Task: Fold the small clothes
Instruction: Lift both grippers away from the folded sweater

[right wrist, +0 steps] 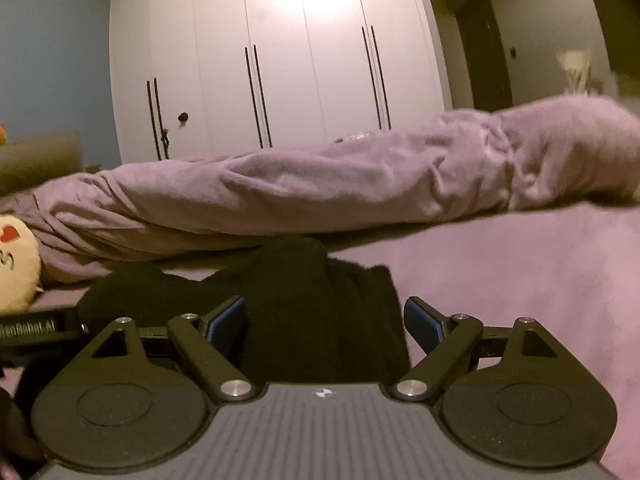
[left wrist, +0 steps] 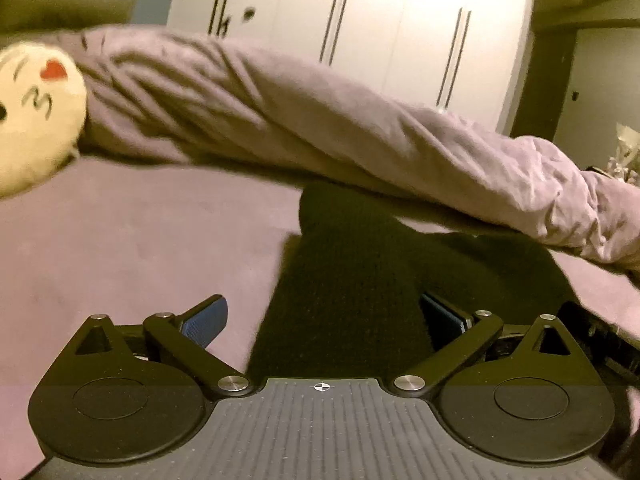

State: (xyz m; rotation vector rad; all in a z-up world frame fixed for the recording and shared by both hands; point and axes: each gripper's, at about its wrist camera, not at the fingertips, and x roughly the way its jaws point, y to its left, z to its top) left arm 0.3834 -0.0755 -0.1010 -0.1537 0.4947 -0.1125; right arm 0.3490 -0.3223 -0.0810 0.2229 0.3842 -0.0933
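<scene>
Black garment (left wrist: 352, 280), one piece, flat on mauve bed sheet (left wrist: 132, 248). Two grippers, low over sheet, angled slightly downward. Left gripper (left wrist: 324, 320): jaws spread wide, garment between blue pads (left wrist: 204, 320), not pinched. Right gripper (right wrist: 324, 320): jaws likewise spread, garment between, not gripped. One rolled mauve duvet (right wrist: 320, 188) directly behind garment. One yellow emoji cushion (left wrist: 36, 120) beside duvet. One white wardrobe (right wrist: 280, 80) beyond.

Black garment (left wrist: 352, 280): matt knit-looking cloth. Duvet (left wrist: 320, 128): soft mauve cloth, creased. Cushion (left wrist: 36, 116), far left: plush. Wardrobe doors (right wrist: 280, 60): smooth, faintly glossy. Gripper pads (right wrist: 424, 322): blue, ribbed.
</scene>
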